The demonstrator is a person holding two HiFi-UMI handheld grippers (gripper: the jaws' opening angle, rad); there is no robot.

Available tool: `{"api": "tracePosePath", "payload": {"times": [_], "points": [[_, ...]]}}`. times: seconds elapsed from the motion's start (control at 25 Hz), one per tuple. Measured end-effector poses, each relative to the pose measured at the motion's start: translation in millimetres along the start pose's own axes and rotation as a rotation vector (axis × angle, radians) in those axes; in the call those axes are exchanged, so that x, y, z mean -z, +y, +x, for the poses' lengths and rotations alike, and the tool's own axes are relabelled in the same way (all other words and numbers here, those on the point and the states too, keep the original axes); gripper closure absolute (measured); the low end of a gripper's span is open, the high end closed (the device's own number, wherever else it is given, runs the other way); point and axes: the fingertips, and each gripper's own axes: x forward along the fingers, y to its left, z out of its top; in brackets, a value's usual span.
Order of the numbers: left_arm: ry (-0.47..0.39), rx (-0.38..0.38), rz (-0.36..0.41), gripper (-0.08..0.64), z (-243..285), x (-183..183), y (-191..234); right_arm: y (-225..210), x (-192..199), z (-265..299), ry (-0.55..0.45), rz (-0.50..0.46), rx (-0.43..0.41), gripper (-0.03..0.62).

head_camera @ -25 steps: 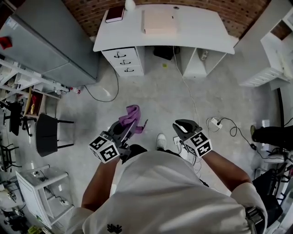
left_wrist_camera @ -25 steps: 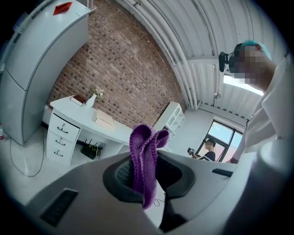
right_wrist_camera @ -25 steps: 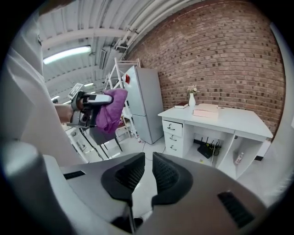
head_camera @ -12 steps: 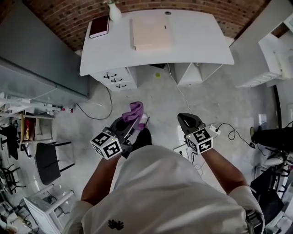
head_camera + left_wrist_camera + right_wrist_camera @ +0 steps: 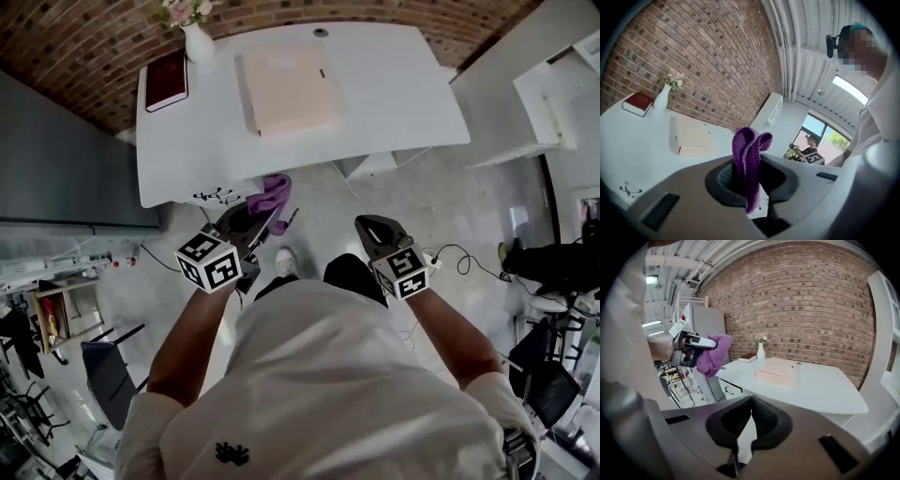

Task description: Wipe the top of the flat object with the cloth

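A flat pale pink object point(image 5: 286, 89) point(image 5: 691, 138) point(image 5: 776, 373) lies on the white desk point(image 5: 394, 94) ahead of me. My left gripper point(image 5: 265, 217) point(image 5: 747, 180) is shut on a purple cloth point(image 5: 270, 195) point(image 5: 749, 159) point(image 5: 712, 355), which sticks up from the jaws. It hovers at the desk's front edge, short of the flat object. My right gripper point(image 5: 370, 230) point(image 5: 750, 420) is shut with nothing in it, over the floor in front of the desk.
A dark red book point(image 5: 167, 80) and a white vase with flowers point(image 5: 197, 42) stand at the desk's far left. Desk drawers point(image 5: 217, 195) are below its front edge. A power strip with cables point(image 5: 441, 262) lies on the floor at right, near a white shelf point(image 5: 544, 103).
The person has walked up to the desk, which now lies much nearer under both grippers. The left gripper still holds the cloth; the right stays shut.
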Motion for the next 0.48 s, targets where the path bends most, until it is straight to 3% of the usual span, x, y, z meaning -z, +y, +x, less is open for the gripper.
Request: {"api": "tracePosePath", "payload": {"times": [0.24,0.48], "points": [[0.073,-0.043,0.069,0.494,60,-50,46,-64,-26,58,0.021,-0.073,-0.036,0.563],[0.172,-0.111,0.116,0.494,138,-93,95,-150,-67,145,-0.052,-0.122,-0.104,0.563]]}}
